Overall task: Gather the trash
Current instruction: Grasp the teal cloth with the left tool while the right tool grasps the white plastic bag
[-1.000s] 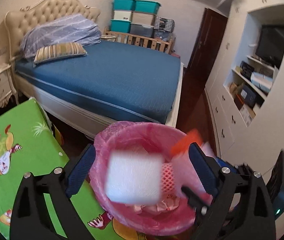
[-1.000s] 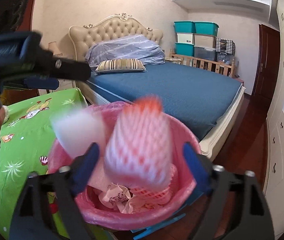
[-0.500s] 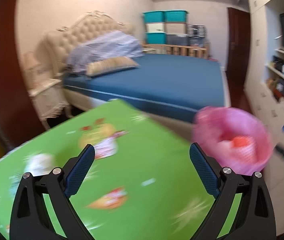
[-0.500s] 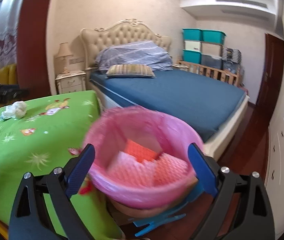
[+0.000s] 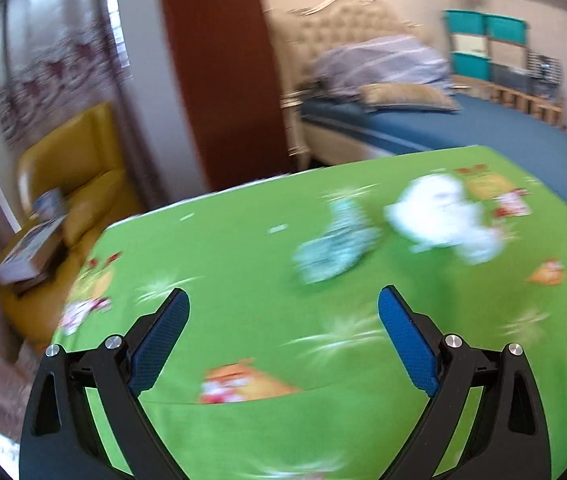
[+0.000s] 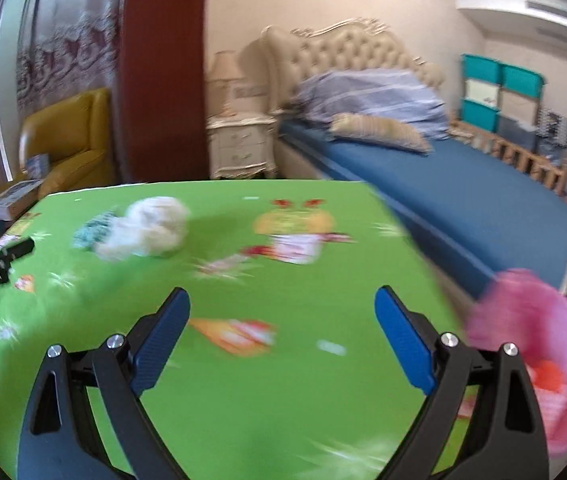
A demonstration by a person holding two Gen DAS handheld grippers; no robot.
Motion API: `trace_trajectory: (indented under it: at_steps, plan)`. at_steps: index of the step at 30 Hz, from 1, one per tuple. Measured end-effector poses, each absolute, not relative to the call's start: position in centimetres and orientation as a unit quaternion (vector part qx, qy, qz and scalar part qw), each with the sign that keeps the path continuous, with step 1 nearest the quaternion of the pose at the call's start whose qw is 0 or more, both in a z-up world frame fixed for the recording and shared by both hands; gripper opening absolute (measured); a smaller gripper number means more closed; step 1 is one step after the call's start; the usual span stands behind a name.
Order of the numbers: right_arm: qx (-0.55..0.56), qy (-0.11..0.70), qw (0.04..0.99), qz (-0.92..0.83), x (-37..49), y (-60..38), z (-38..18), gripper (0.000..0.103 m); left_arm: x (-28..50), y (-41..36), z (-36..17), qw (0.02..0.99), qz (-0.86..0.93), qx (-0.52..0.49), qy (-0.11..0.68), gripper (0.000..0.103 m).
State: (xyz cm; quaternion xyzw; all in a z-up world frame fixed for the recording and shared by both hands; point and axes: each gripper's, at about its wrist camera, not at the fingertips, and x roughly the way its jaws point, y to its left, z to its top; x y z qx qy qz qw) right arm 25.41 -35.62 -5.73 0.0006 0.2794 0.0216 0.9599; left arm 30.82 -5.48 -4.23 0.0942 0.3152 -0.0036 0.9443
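Two pieces of trash lie on the green cartoon-print table (image 5: 243, 264): a crumpled white wad (image 5: 439, 216) and, touching it on its left in the picture, a crumpled teal-and-white wrapper (image 5: 335, 248). In the left wrist view they sit in the middle right of the frame, above and a little right of the gap between the fingers. In the right wrist view the white wad (image 6: 147, 226) and the wrapper (image 6: 93, 230) sit in the upper left part of the table, well left of that claw's line. Both pieces are blurred, so what they are made of is hard to tell.

The pink-lined bin (image 6: 539, 352) shows at the lower right edge of the right wrist view, off the table's right side, with red and white netting-like waste inside. It is well apart from the two pieces.

The left claw (image 5: 283, 308) is spread wide with nothing between its blue pads, hanging over bare cloth short of the wrapper. The right claw (image 6: 281, 308) is likewise spread wide and empty, over the near middle of the table.

Judging from this, the step in hand is the reach for the next pieces. The left claw looks best placed for the wrapper: it needs to go forward and slightly right, come down onto the cloth, and close around the crumple. The right claw would have to swing left to take the white wad.
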Motion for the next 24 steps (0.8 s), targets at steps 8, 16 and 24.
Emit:
trace_trajectory:
  at_steps: [8,16,24]
  plan:
    - [-0.011,0.308,0.949,0.07,35.5,-23.3,-5.5,0.091,32.1,0.5,-5.2,0.941,0.019,0.053,0.334,0.089]
    - [-0.033,0.392,0.918,0.051,42.0,-21.1,-9.3,0.067,34.6,-1.6,-6.2,0.924,-0.043,0.057,0.377,0.089]
    - [-0.007,0.359,0.929,0.088,38.3,-25.2,-7.8,0.036,40.4,-5.6,-7.3,0.907,-0.074,0.056,0.412,0.089]
